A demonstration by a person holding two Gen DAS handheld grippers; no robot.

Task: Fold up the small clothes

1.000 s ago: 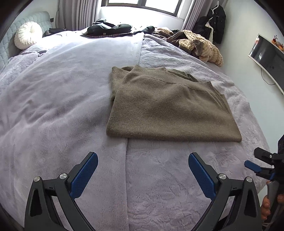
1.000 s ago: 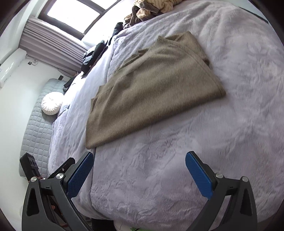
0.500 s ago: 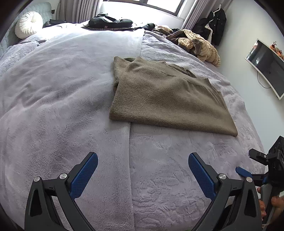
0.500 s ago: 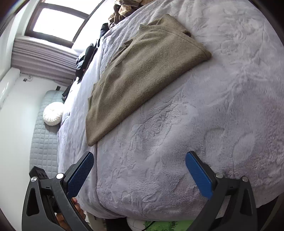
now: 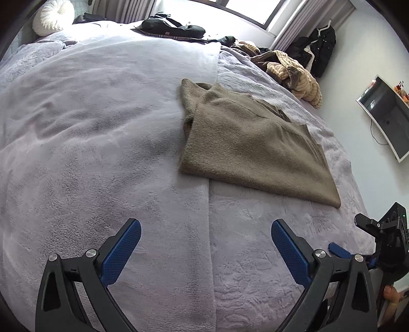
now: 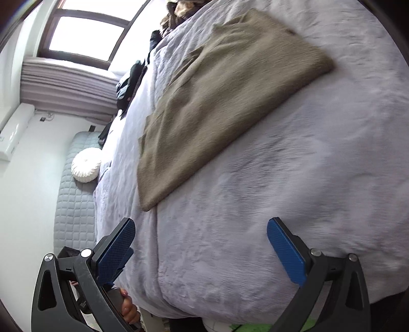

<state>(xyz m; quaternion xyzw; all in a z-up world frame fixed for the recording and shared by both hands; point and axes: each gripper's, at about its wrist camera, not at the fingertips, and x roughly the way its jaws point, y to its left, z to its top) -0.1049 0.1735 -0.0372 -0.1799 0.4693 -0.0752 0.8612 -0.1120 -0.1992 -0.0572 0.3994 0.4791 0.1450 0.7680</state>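
A brown knit sweater (image 5: 251, 143) lies folded flat into a rectangle on the lilac bed (image 5: 102, 153), a little right of the middle. It also shows in the right wrist view as the sweater (image 6: 225, 97), tilted and blurred. My left gripper (image 5: 205, 241) stands open near the bed's front edge, well short of the sweater, with nothing between its fingers. My right gripper (image 6: 200, 242) is open too, held off the bed's front right corner and empty. The right gripper's body (image 5: 383, 235) appears at the left wrist view's right edge.
A pile of striped beige and brown clothes (image 5: 294, 69) lies at the far right of the bed, dark clothes (image 5: 173, 26) at the far edge. A round white cushion (image 5: 52, 16) sits far left. A wall-mounted screen (image 5: 383, 117) and hanging black coat (image 5: 319, 48) are right.
Both grippers have drawn back from the sweater toward the bed's front edge, staying open. The right wrist view has rolled further sideways and is blurred. The sweater has not moved.
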